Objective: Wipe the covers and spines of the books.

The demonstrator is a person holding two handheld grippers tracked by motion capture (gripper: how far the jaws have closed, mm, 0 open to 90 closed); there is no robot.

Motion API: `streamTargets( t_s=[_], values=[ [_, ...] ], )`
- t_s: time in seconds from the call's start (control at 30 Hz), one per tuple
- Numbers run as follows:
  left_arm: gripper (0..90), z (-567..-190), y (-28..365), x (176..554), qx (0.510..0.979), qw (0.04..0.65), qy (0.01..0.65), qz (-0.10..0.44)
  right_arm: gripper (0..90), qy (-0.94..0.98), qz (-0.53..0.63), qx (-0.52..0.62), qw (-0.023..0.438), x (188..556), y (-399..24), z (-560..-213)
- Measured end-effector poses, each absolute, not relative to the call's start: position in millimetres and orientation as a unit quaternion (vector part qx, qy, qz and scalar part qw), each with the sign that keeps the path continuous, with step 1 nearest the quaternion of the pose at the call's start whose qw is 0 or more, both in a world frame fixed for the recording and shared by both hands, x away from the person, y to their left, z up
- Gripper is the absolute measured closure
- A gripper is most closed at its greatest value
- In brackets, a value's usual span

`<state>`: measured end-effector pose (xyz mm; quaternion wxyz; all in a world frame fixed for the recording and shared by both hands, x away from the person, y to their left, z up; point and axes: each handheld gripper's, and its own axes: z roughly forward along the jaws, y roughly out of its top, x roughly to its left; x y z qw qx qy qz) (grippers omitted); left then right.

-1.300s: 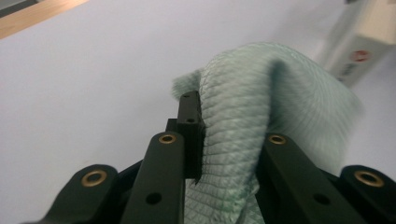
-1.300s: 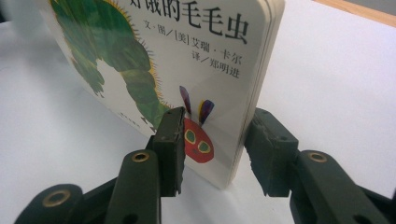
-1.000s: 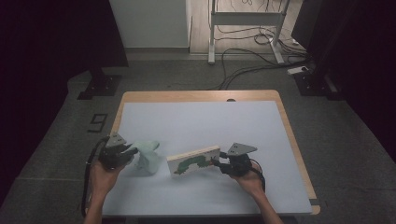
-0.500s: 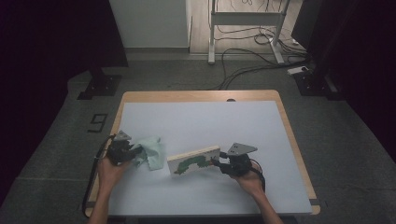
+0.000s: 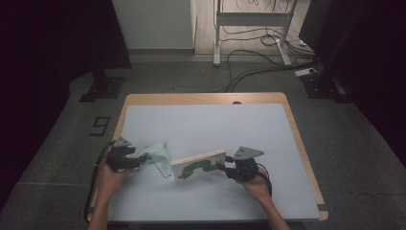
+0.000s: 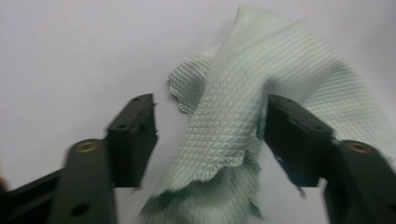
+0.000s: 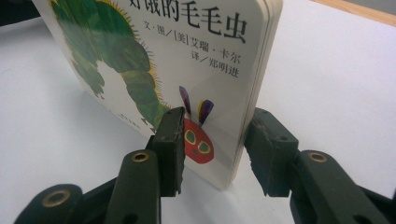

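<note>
My left gripper [image 5: 136, 161] is low over the pale blue table [image 5: 206, 124], down at about eight o'clock on the tabletop, and its jaws have just been opening. In the left gripper view they stand well apart, and the green cloth [image 6: 243, 135] is draped between them. The left jaw is clear of the fabric; the right one sits against a fold, but nothing is pinched, so that grip is off. From above, the cloth [image 5: 159, 159] lies crumpled on the table just at three o'clock of my left gripper, its far edge reaching almost to the book.

Over on the other side, my right gripper [image 5: 226, 167] is at about five o'clock on the table, and it has the picture book [image 5: 198, 165] clamped by one short end. In the right gripper view [image 7: 212, 149] the jaws squeeze the thick board pages from both faces, one pad flat on the cover next to the red caterpillar head, the other on the back. The book [image 7: 173, 60] stands on its long edge, cover with the green caterpillar turned toward me, stretching from my right gripper toward nine o'clock, where its free end stops just beside the cloth. My right hand [image 5: 256, 184] is behind the gripper, forearm coming in from six o'clock.
</note>
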<state>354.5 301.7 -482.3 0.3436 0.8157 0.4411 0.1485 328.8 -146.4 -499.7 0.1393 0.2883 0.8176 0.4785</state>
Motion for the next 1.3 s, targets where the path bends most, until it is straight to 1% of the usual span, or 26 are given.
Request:
streamTargets(
  t_s=[0.1, 0.2, 0.3, 0.4, 0.5, 0.57, 0.7, 0.8, 0.87, 1.0, 1.07, 1.1, 1.23, 1.3],
  values=[
    [21.7, -472.1, 300.2, 342.8, 0.816, 0.363, 0.428, 0.137, 56.7, 0.817, 0.479, 0.289, 0.138, 329.2, -146.5, -499.7],
    [18.4, -465.1, 288.3, 331.2, 0.83, 0.376, 0.395, 0.116, 56.5, 0.818, 0.478, 0.289, 0.137, 329.6, -146.4, -499.5],
    [18.3, -462.1, 273.8, 323.9, 0.841, 0.387, 0.367, 0.095, 56.2, 0.818, 0.478, 0.29, 0.136, 329.7, -146.1, -498.9],
    [20.3, -461.8, 254.3, 317.2, 0.847, 0.404, 0.337, 0.077, 56.2, 0.819, 0.478, 0.289, 0.134, 330.1, -146.1, -498.4],
    [23.5, -461.3, 235.6, 311.8, 0.857, 0.407, 0.309, 0.067, 56.2, 0.819, 0.478, 0.29, 0.135, 330.4, -146.0, -498.4],
    [27.3, -459.9, 225.4, 308.7, 0.859, 0.415, 0.294, 0.066, 56.2, 0.819, 0.477, 0.289, 0.134, 330.6, -146.1, -498.3],
    [39.7, -457.4, 210.0, 306.2, 0.865, 0.417, 0.271, 0.069, 56.4, 0.82, 0.476, 0.287, 0.133, 331.1, -146.3, -497.9],
    [48.3, -458.4, 200.9, 306.7, 0.872, 0.407, 0.259, 0.076, 56.8, 0.822, 0.474, 0.286, 0.131, 331.5, -146.4, -497.1],
    [52.2, -460.0, 198.7, 308.0, 0.871, 0.412, 0.258, 0.071, 57.0, 0.823, 0.473, 0.287, 0.128, 331.9, -146.7, -496.4],
    [63.4, -462.4, 197.5, 310.2, 0.873, 0.409, 0.254, 0.071, 57.7, 0.821, 0.479, 0.287, 0.123, 332.7, -148.5, -494.3],
    [67.5, -462.8, 196.3, 309.2, 0.876, 0.404, 0.251, 0.076, 58.7, 0.813, 0.491, 0.29, 0.115, 333.6, -151.5, -492.5],
    [69.3, -462.6, 195.3, 308.5, 0.878, 0.399, 0.25, 0.084, 59.5, 0.81, 0.496, 0.291, 0.112, 334.1, -153.1, -491.6],
    [69.6, -458.4, 190.1, 309.2, 0.887, 0.376, 0.244, 0.111, 61.6, 0.811, 0.494, 0.29, 0.117, 335.4, -153.3, -488.0],
    [69.1, -457.0, 189.3, 312.6, 0.885, 0.376, 0.248, 0.115, 62.0, 0.814, 0.489, 0.288, 0.121, 336.6, -152.0, -486.5]
  ],
)
